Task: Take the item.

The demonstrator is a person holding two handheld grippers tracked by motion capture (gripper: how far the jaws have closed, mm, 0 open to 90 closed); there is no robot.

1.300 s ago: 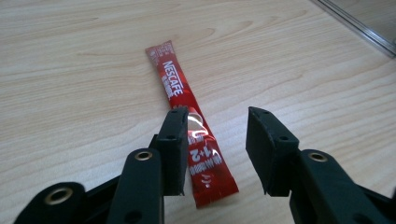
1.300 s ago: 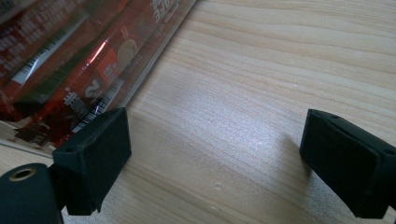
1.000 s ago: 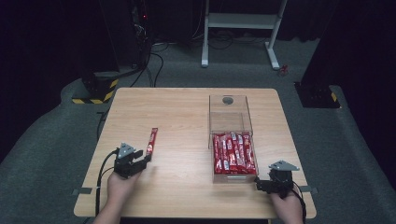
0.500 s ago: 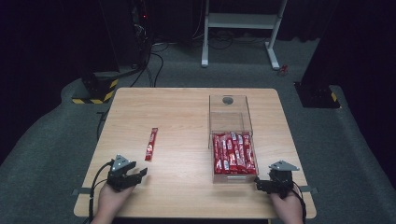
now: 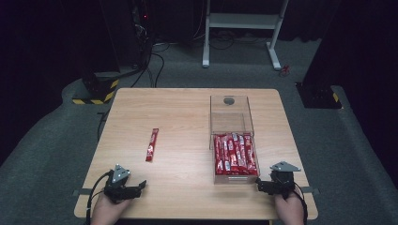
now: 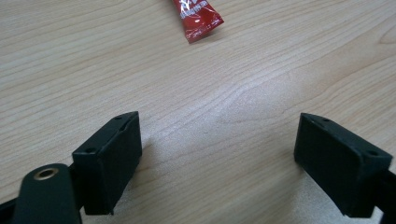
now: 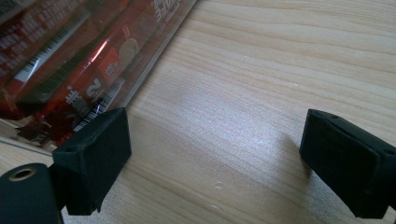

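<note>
A single red sachet (image 5: 151, 145) is seen lying flat on the desk (image 5: 187, 122), ahead of the left hand-held gripper (image 5: 136, 186) and well apart from it, nothing touching it. That gripper is held low at the near left edge, jaws spread wide and released, with bare wood between them. The right hand-held gripper (image 5: 261, 186) is parked at the near right corner, jaws likewise released, just beside the near end of the clear box (image 5: 233, 123) packed with red sachets (image 5: 233, 153).

From the left gripper view, only the sachet's near end (image 6: 196, 18) is caught, at the top of the frame, beyond the jaws. In the right gripper view, the box wall (image 7: 154, 51) is brought up close, and barcodes and print on the packed sachets (image 7: 70, 70) can be made out through it, detail lost from above.
</note>
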